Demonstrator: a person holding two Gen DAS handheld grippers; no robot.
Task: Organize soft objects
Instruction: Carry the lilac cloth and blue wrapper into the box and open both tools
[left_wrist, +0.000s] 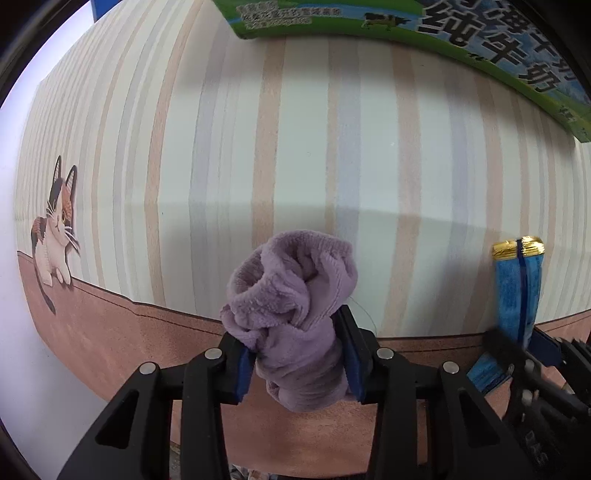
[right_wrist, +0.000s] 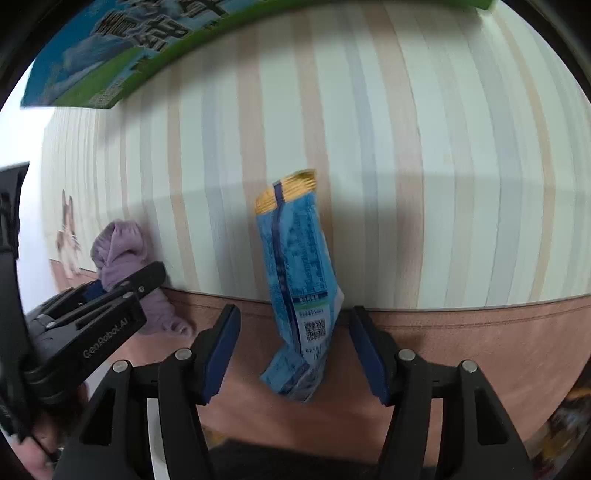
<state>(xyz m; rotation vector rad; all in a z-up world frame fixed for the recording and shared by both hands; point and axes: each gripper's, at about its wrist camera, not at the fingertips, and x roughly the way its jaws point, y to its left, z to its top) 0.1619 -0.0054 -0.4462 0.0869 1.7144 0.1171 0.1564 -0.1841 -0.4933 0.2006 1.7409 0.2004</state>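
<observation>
My left gripper (left_wrist: 295, 354) is shut on a bunched purple fleece cloth (left_wrist: 295, 310) and holds it above the striped tablecloth. The cloth also shows at the left of the right wrist view (right_wrist: 122, 251), in the left gripper (right_wrist: 122, 284). A blue snack packet (right_wrist: 299, 280) with a gold top edge stands on end between the fingers of my right gripper (right_wrist: 291, 350), which is open and not touching it. The packet shows at the right of the left wrist view (left_wrist: 517, 291).
A striped cloth (left_wrist: 295, 147) with a printed cat (left_wrist: 55, 229) and a brown border (right_wrist: 480, 350) covers the table. A green and blue milk carton box (left_wrist: 480, 44) lies at the far edge and shows in the right wrist view (right_wrist: 110, 55).
</observation>
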